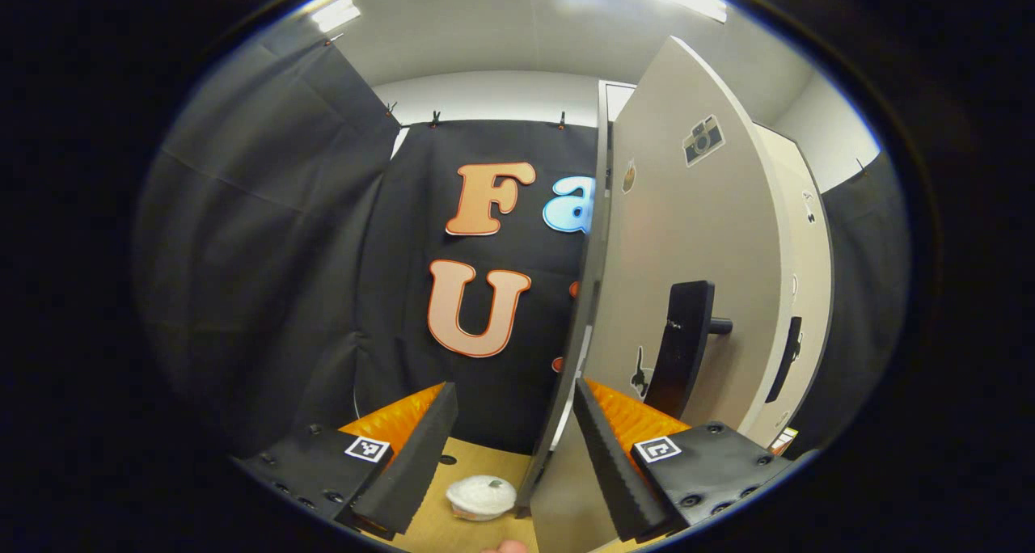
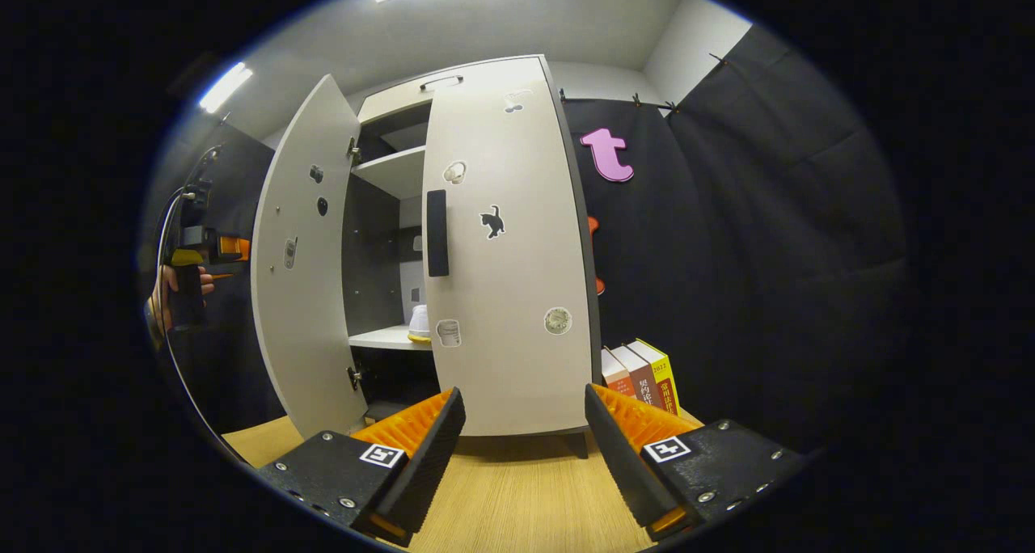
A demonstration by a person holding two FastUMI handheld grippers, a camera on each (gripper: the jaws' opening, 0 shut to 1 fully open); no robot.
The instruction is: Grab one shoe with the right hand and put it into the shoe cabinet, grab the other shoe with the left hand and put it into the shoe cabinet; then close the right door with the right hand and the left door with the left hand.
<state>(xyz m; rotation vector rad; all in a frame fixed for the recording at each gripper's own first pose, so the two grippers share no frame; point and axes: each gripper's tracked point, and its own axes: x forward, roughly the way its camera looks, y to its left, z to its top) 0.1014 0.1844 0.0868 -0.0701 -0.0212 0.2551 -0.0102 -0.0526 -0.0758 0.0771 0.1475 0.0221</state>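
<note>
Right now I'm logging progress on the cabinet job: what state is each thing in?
Right door: closed.
Left door: open, swung outward.
Shoe: on the cabinet shelf.
Left gripper: open, fingers straddling the left door's edge.
Right gripper: open, holding nothing.
Books: upright beside the cabinet.
</note>
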